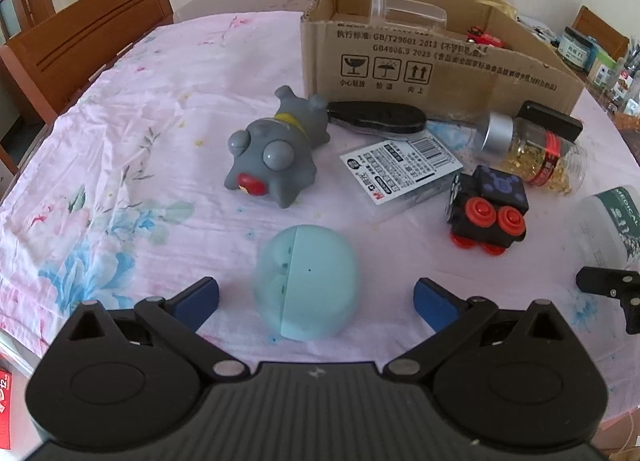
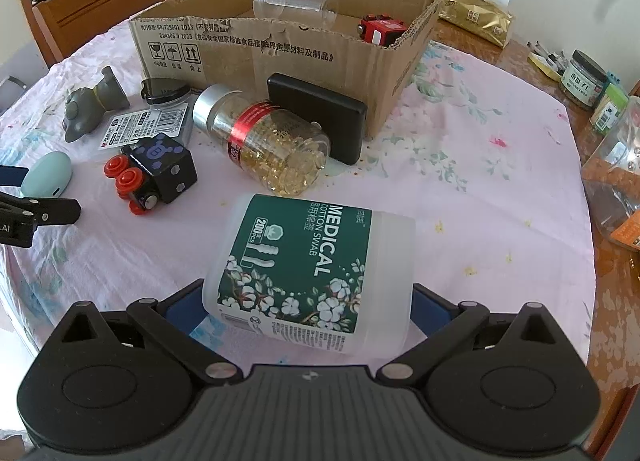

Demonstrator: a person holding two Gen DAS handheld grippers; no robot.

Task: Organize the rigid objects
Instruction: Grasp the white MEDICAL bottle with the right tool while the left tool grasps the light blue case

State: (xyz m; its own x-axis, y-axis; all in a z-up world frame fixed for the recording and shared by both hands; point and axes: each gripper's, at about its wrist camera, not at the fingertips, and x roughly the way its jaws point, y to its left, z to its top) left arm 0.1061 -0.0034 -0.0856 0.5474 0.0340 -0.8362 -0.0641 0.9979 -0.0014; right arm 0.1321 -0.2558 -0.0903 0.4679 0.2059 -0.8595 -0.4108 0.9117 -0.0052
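Between the spread blue pads of the left gripper (image 1: 316, 297) lies a pale-blue egg-shaped plastic capsule (image 1: 306, 281), untouched on the pink floral tablecloth (image 1: 140, 133). Right gripper (image 2: 308, 301): jaws flank a white cotton-swab jar with green label (image 2: 310, 269) lying on its side (contact unclear). Beyond stands an open cardboard box (image 2: 260, 49) holding a clear plastic jar (image 2: 296, 1).

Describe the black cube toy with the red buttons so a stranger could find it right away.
Start from the open cardboard box on the pink floral tablecloth. In front of it lies a jar of gold capsules on its side; just left of that jar sits the black cube toy. It is the only dark cube outside the box, with a purple bear face on top and round red buttons sticking out.
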